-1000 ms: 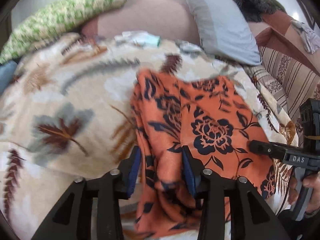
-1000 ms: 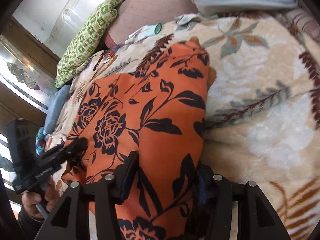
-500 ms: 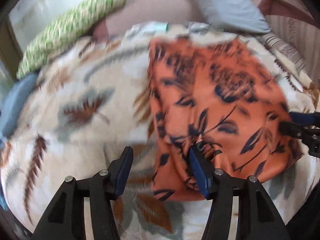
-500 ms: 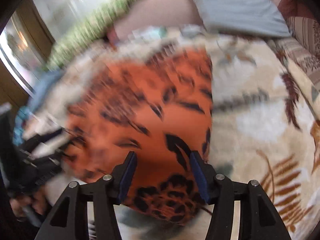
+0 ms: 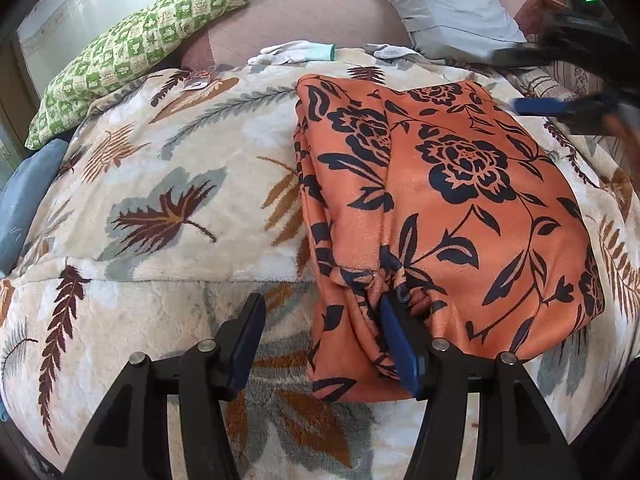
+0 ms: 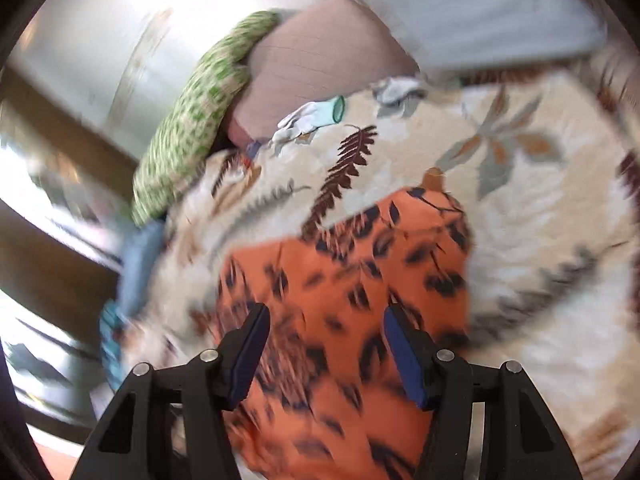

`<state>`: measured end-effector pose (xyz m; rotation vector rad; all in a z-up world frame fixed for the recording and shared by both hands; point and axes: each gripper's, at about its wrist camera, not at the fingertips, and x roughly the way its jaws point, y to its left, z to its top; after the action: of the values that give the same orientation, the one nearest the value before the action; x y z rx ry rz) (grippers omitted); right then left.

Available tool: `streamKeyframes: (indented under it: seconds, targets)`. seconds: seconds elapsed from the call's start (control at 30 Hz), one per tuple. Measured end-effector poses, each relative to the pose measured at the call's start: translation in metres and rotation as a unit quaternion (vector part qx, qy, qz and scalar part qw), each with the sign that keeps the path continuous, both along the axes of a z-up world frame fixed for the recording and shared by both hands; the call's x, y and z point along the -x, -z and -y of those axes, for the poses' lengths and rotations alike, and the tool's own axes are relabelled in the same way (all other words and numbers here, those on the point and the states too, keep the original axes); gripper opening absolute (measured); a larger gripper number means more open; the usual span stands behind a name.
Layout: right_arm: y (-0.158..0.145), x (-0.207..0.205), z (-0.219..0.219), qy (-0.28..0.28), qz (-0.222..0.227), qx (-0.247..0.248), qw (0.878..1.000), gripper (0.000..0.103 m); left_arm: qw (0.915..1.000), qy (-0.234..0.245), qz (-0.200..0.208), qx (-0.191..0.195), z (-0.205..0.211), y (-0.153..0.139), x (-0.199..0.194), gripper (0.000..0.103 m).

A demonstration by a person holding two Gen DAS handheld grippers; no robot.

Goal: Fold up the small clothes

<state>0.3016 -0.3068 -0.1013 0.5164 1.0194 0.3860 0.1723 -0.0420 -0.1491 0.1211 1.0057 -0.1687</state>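
Orange cloth [image 5: 460, 208]: lying folded on blanket [image 5: 160, 184]. Left gripper [image 5: 320, 340] at cloth's near edge, apart, empty. Right gripper [image 6: 324, 350] above cloth, opening, empty; fold likely finished.

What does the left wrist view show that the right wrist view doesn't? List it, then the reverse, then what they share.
Only the left wrist view: the other tongs, blurred at upper right, and the sharp flower print.

Only the right wrist view: a wooden frame at left.

Both: the folded orange floral garment on the leaf-print blanket, the green checked pillow, the pale glove, and open tongs in front, the right tongs opening further.
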Motion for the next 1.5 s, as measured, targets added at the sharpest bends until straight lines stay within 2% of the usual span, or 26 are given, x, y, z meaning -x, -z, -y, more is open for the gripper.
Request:
streamKeyframes:
  seconds: [0.07, 0.13, 0.17, 0.2, 0.3, 0.4, 0.47, 0.57, 0.67, 0.73, 0.77, 0.83, 0.97, 1.0, 1.03, 1.1, 1.13, 1.27, 1.43, 1.5]
  targets:
    - [0.026, -0.031, 0.007, 0.013, -0.040, -0.028, 0.999, 0.064, 1.0000, -0.002, -0.002, 0.005, -0.002, 0.001, -0.001, 0.062]
    - [0.055, -0.044, 0.012, 0.039, -0.076, -0.031, 0.996, 0.064, 1.0000, -0.002, -0.003, 0.006, -0.002, 0.001, -0.002, 0.062]
    - [0.068, -0.048, 0.014, 0.041, -0.095, -0.050, 0.993, 0.064, 1.0000, -0.002, -0.003, 0.008, -0.003, 0.002, -0.002, 0.062]
    - [0.071, -0.048, 0.013, 0.043, -0.091, -0.055, 0.993, 0.064, 1.0000, -0.002, -0.003, 0.008, -0.003, 0.002, -0.002, 0.063]
    - [0.054, -0.038, 0.007, 0.041, -0.066, -0.042, 0.996, 0.064, 0.9999, -0.004, -0.005, 0.010, -0.004, 0.002, -0.003, 0.063]
    - [0.025, -0.016, 0.000, 0.021, -0.031, -0.020, 0.999, 0.064, 0.9999, -0.008, -0.007, 0.014, -0.005, 0.001, -0.003, 0.063]
    - [0.008, 0.008, -0.006, 0.002, -0.008, -0.022, 1.000, 0.065, 0.9999, -0.009, -0.006, 0.013, -0.004, 0.001, -0.003, 0.064]
    - [0.000, 0.049, -0.016, -0.011, -0.003, -0.032, 0.999, 0.068, 0.9998, -0.013, -0.007, 0.014, -0.004, 0.001, -0.003, 0.064]
    - [0.014, 0.078, -0.028, -0.029, -0.020, -0.037, 0.999, 0.072, 0.9998, -0.015, -0.008, 0.013, -0.003, 0.001, -0.003, 0.064]
    - [0.041, 0.078, -0.037, -0.034, -0.060, -0.006, 0.998, 0.074, 0.9998, -0.014, -0.008, 0.014, -0.003, 0.000, -0.003, 0.064]
    - [0.050, 0.076, -0.038, -0.025, -0.066, -0.005, 0.997, 0.074, 0.9998, -0.014, -0.006, 0.013, -0.003, 0.000, -0.002, 0.064]
    - [0.043, 0.079, -0.038, -0.006, -0.062, -0.014, 0.998, 0.074, 0.9998, -0.016, -0.003, 0.013, -0.004, -0.002, -0.002, 0.064]
    - [0.015, 0.105, -0.044, -0.002, -0.017, -0.016, 1.000, 0.075, 0.9992, -0.028, 0.003, 0.029, -0.010, -0.010, 0.004, 0.063]
    - [0.016, 0.111, -0.044, 0.001, -0.014, -0.013, 1.000, 0.079, 0.9988, -0.034, 0.009, 0.033, -0.013, -0.014, 0.007, 0.063]
    - [0.023, 0.114, -0.044, 0.007, -0.021, -0.009, 1.000, 0.082, 0.9983, -0.042, 0.017, 0.037, -0.016, -0.017, 0.010, 0.064]
    - [0.053, 0.110, -0.042, 0.010, -0.073, -0.007, 0.997, 0.083, 0.9963, -0.064, 0.030, 0.050, -0.025, -0.024, 0.013, 0.064]
    - [0.057, 0.112, -0.042, 0.011, -0.076, -0.011, 0.997, 0.083, 0.9954, -0.071, 0.029, 0.057, -0.029, -0.026, 0.012, 0.064]
    - [0.050, 0.117, -0.048, 0.011, -0.061, -0.002, 0.998, 0.083, 0.9941, -0.077, 0.029, 0.070, -0.038, -0.041, -0.011, 0.064]
    - [0.052, 0.121, -0.044, 0.013, -0.058, -0.014, 0.998, 0.083, 0.9918, -0.038, 0.014, 0.121, -0.019, -0.052, -0.064, 0.064]
    - [0.053, 0.123, -0.042, 0.011, -0.056, -0.017, 0.998, 0.083, 0.9942, -0.037, 0.011, 0.100, -0.005, -0.048, -0.089, 0.064]
